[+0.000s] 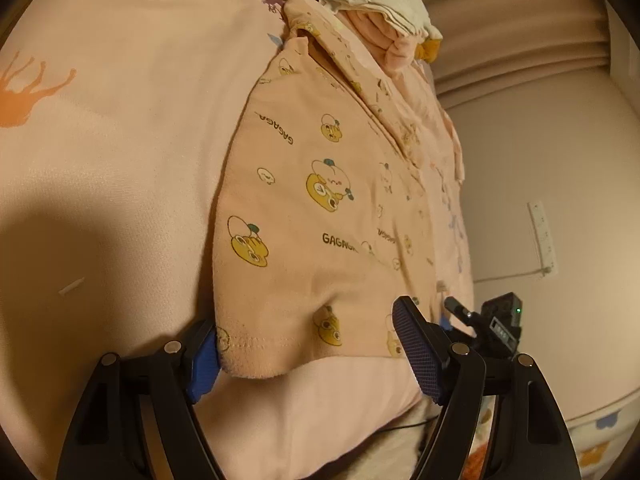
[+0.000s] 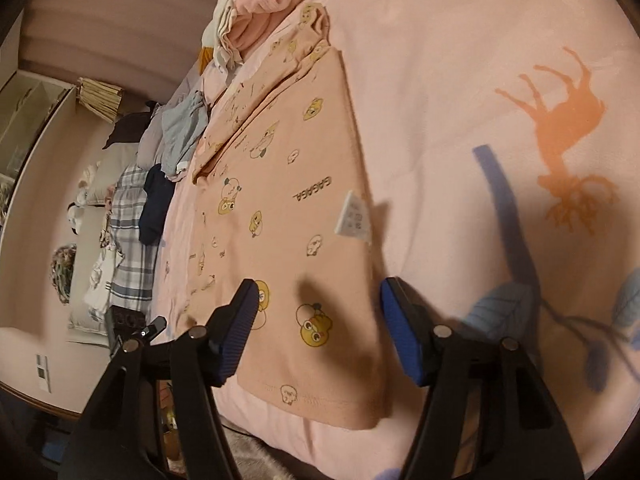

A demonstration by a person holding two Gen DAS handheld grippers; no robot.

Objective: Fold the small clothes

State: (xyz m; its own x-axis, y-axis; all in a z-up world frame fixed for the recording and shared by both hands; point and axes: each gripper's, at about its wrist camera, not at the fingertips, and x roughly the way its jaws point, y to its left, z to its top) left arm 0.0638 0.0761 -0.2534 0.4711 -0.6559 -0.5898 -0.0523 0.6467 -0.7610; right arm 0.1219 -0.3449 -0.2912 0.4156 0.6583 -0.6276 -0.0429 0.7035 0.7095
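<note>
A small peach shirt (image 1: 320,208) printed with yellow bears and "GAGAGA" lies flat on the pink bedsheet (image 1: 120,152). My left gripper (image 1: 312,344) is open, its blue pads straddling the shirt's near hem corner, left pad partly tucked under the cloth edge. In the right wrist view the same shirt (image 2: 288,216) shows a white care label (image 2: 354,220) at its right edge. My right gripper (image 2: 316,320) is open, its fingers over the shirt's other near hem corner. The other gripper (image 1: 496,328) shows at the right of the left wrist view.
A heap of white and pink clothes (image 1: 380,4) sits beyond the shirt. More clothes, grey, navy and plaid (image 2: 132,240), lie along the bed's left edge. The bed edge and a wall with a socket strip (image 1: 542,236) are to the right.
</note>
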